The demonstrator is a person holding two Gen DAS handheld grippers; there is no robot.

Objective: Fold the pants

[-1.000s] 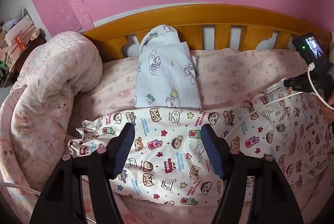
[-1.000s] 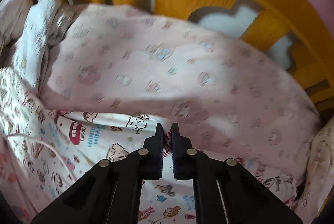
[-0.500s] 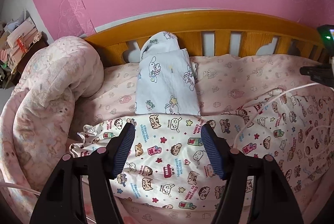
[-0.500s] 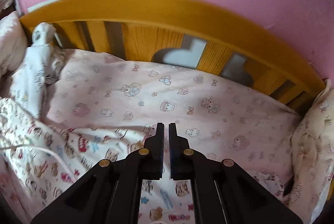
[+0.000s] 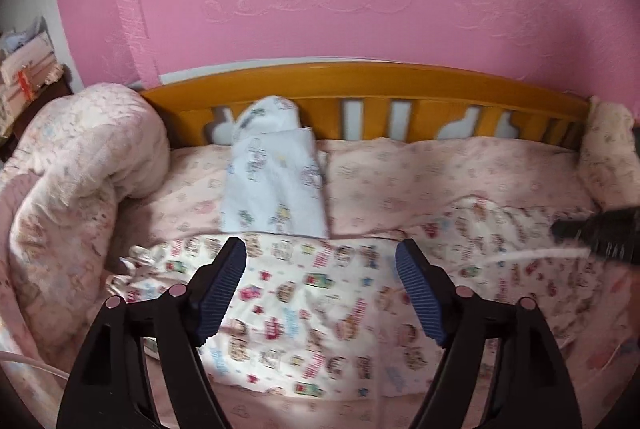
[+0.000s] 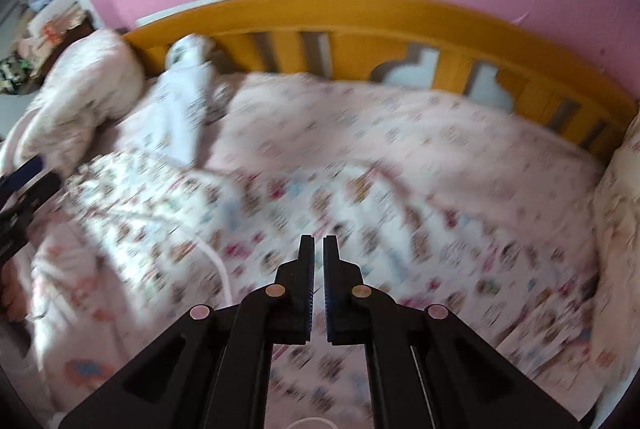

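Cotton pants (image 5: pixel 320 313), cream with cartoon print, lie spread across the bed just before the folded white cloth (image 5: pixel 276 185), their long axis running sideways. The left gripper (image 5: pixel 320 285) hovers above them, jaws opening, nothing between; the right gripper (image 6: pixel 319 269), pressed together and empty, hangs over their other end

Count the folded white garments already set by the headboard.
1: a folded white garment lies on the pink bedsheet against the headboard, beyond the pants. Others may be hidden.
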